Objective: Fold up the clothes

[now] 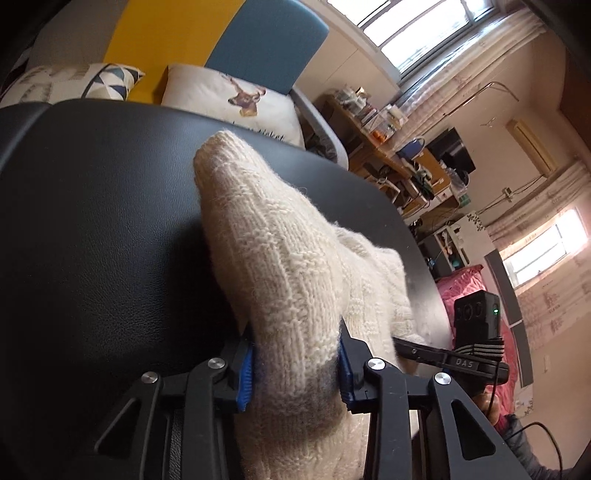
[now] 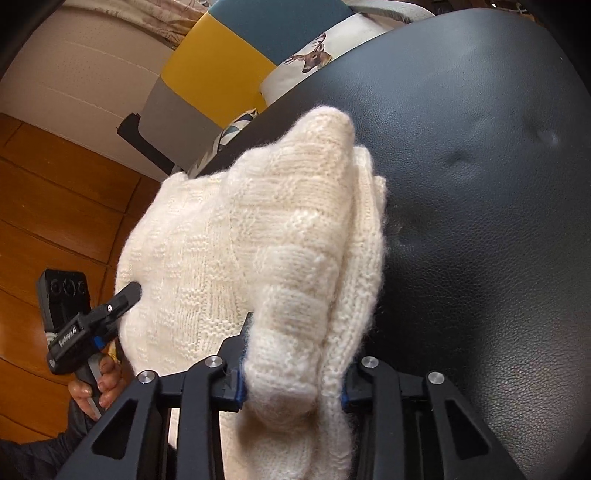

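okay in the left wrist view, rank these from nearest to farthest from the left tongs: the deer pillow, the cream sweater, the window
1. cream sweater, clamped in the left tongs.
2. deer pillow, beyond the black surface.
3. window, upper right, across the room.

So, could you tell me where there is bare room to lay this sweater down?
Bare black leather surface lies left of the cream sweater, up to the pillows. More shows right of it in the right wrist view. It is crowded between the left gripper and right gripper.
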